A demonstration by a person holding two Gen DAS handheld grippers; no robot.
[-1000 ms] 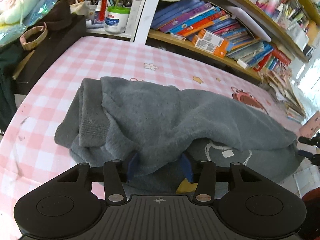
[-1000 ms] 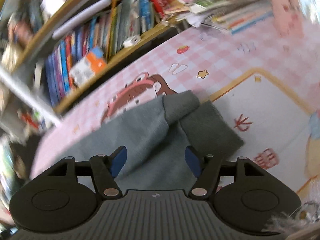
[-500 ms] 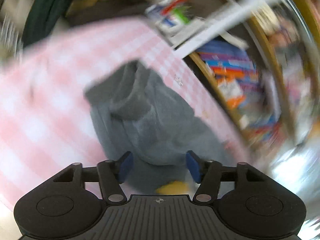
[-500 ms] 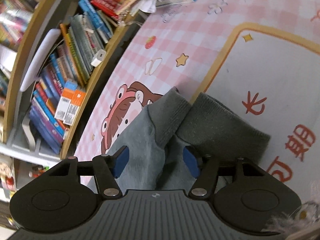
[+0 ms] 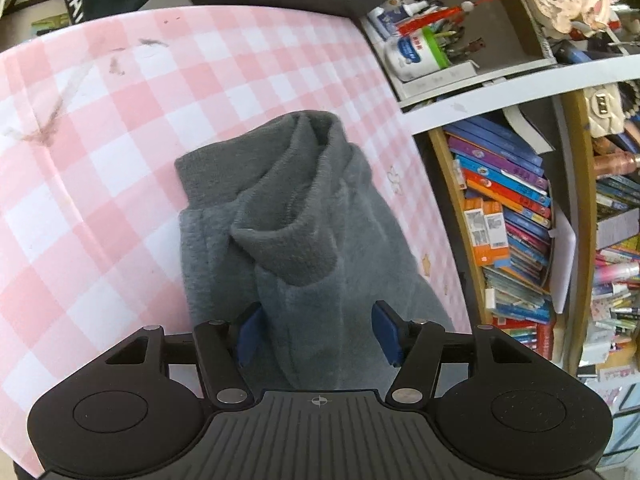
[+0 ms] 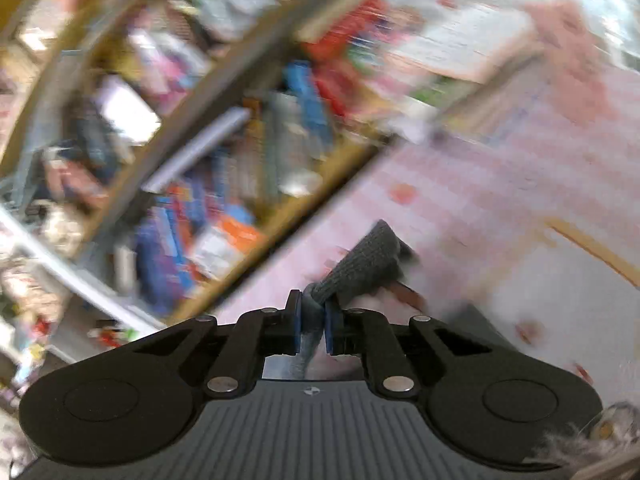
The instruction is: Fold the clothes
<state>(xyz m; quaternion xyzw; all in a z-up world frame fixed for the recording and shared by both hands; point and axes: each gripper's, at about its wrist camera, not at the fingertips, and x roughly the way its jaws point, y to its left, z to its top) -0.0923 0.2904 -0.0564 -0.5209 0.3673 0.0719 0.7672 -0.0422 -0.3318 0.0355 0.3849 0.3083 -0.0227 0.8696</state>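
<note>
- The right claw (image 6: 311, 322) is now pinching together on a ribbed cuff of the grey fleece garment (image 6: 366, 264), where half a second ago its pads were standing apart over that same cuff; the cuff is sticking up and away just ahead of the pads, and the heavy blur around it is suggesting a fast lift or swing.
- The left claw (image 5: 318, 334) is now standing apart, its blue pads either side of the grey fleece garment (image 5: 296, 216) but not squeezing it; a second ago it was buried in the cloth, apparently gripping; the garment is lying bunched on the pink checked mat (image 5: 120, 128), stretching ahead of this claw with a rolled cuff just beyond the pads.
- My reading: one fold is being finished on the left side while the right side is starting to carry a sleeve or leg end over; the folding is looking partway done, the bundle being lumpy yet.
- Ahead and to the right of the left claw, a white tub (image 5: 416, 54) on a shelf is holding pens, and the bookshelf (image 5: 508, 216) is holding rows of books.
</note>
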